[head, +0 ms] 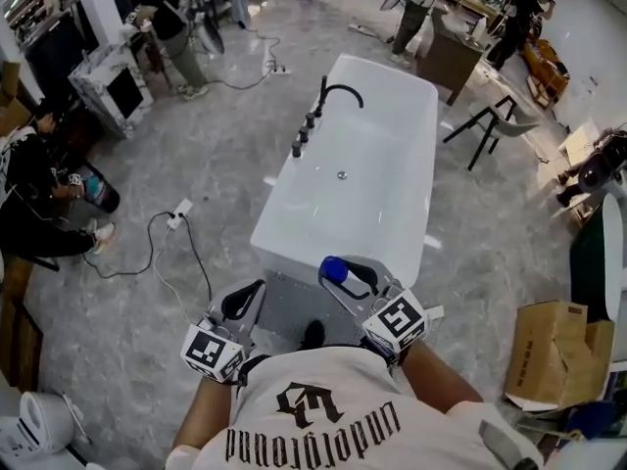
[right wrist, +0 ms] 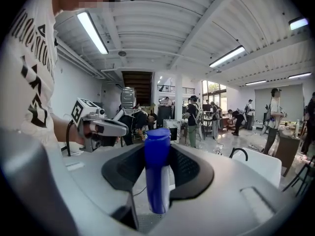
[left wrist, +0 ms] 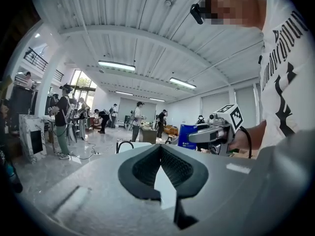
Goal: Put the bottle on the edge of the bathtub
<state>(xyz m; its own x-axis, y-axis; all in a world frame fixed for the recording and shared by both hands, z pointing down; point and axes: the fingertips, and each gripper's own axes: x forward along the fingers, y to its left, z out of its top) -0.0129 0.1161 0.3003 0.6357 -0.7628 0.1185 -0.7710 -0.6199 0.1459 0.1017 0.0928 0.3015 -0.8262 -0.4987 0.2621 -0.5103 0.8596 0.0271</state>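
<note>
Right gripper [head: 349, 276] is clamped on the blue bottle [right wrist: 157, 173]. The pads grip it at mid-body, and it stands upright with the cap on top. Left gripper [left wrist: 160, 149] carries nothing and its tips meet.

Location of the item: the bottle is in the air in my right gripper, close to the near end of the white bathtub [head: 278, 204]. It rests on nothing yet.

Hazards noted:
- The tub's rim looks narrow and smooth. A tall, slim bottle set off-centre there would, in my judgement, tip into the basin or off onto the floor [head: 196, 184].
- Both pads hold one band of the body, so the bottle could swing in the grip if its base clips the rim on the way in.
- Letting go before the base sits flat would leave the bottle leaning, and it would probably topple.
- The black faucet [head: 340, 91] and its handles take up the far left side of the rim. I would avoid that stretch.
- The left gripper sits just beside the right one and could knock the bottle if it drifted across.

Pose: both forearms reach forward from my waist, side by side. Each gripper points almost level and dips slightly toward the tub's near end. The right gripper is a little ahead of the left.
</note>
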